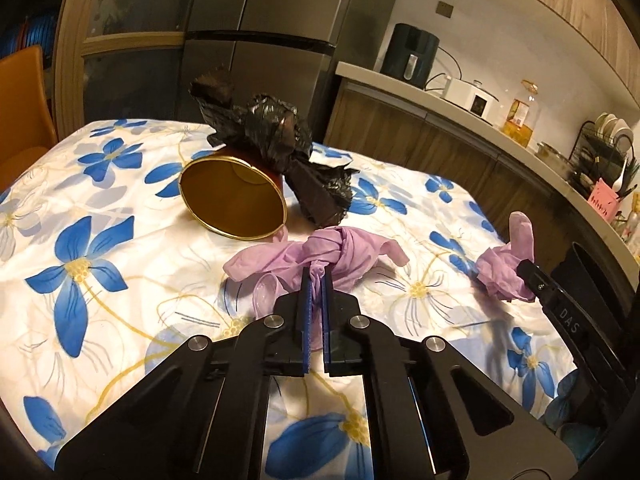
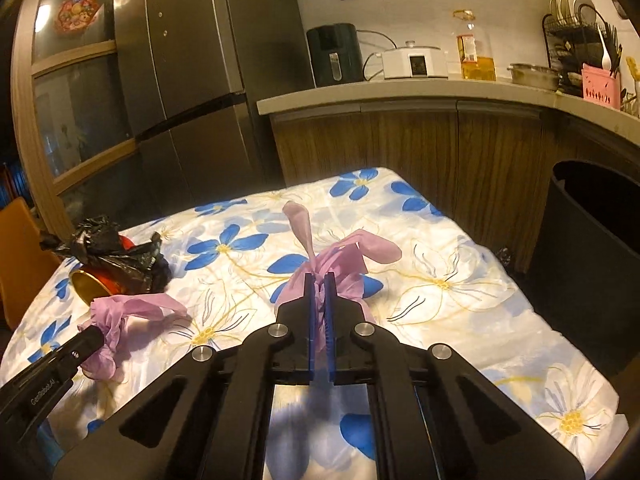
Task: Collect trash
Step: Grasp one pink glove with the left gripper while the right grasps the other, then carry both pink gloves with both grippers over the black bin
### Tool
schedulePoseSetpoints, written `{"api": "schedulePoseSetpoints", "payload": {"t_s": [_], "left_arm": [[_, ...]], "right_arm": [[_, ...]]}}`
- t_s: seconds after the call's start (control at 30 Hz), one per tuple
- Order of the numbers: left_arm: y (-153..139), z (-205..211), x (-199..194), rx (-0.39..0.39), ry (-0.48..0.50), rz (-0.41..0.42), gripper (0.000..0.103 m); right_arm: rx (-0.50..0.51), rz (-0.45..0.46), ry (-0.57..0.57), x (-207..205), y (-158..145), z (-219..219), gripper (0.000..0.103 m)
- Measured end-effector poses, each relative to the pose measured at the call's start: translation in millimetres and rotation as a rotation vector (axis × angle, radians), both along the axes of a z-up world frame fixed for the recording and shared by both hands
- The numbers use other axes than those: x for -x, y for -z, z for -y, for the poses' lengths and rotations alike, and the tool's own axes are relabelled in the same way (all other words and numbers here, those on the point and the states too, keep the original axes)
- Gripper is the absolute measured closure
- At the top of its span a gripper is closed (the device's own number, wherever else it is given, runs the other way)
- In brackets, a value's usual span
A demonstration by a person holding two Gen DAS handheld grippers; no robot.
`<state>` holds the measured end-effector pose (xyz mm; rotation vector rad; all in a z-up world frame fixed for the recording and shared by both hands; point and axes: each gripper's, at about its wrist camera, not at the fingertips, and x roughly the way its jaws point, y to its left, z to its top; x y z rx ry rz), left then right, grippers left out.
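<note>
Two crumpled purple gloves lie on the flowered tablecloth. My left gripper [image 1: 317, 274] is shut on the left glove [image 1: 344, 250], pinched between the blue pads. The right gripper [image 2: 319, 280] is shut on the right glove [image 2: 344, 256], one finger of it sticking up. In the left wrist view the right glove [image 1: 504, 272] shows at the right with the other gripper's tip [image 1: 530, 270] in it. The right wrist view has the left glove [image 2: 116, 320] at the lower left. A tipped red cup with gold inside [image 1: 234, 200] and a crumpled black bag [image 1: 276, 128] lie farther back.
A dark bin [image 2: 592, 240] stands on the floor right of the table [image 2: 500, 320]. A clear plastic spoon [image 1: 266, 292] lies by the left glove. An orange chair [image 1: 24, 100] is at the left. Behind are a fridge [image 2: 192, 80] and a counter [image 2: 400, 92] with appliances.
</note>
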<state>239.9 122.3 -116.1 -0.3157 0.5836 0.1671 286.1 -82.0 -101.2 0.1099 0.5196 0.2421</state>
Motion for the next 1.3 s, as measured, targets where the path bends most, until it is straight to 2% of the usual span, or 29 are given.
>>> {"api": "schedulePoseSetpoints", "payload": {"t_s": [0.3, 0.6, 1.0, 1.3], "left_arm": [[-26, 14, 34, -0.030, -0.029, 0.074, 0.101], [-65, 41, 59, -0.050, 0.005, 0.166, 0.101], [-100, 114, 64, -0.079, 0.126, 0.232, 0.101], [-124, 192, 46, -0.107, 0.270, 0.292, 0.101]], "right_arm": [[-0.024, 0.071, -0.014, 35, -28, 23, 0.099], [-0.057, 0.165, -0.045, 87, -61, 53, 0.099], [-0.067, 0.274, -0.002, 132, -94, 104, 0.099], [-0.058, 0.333, 0.094, 138, -111, 154, 0.099]]}}
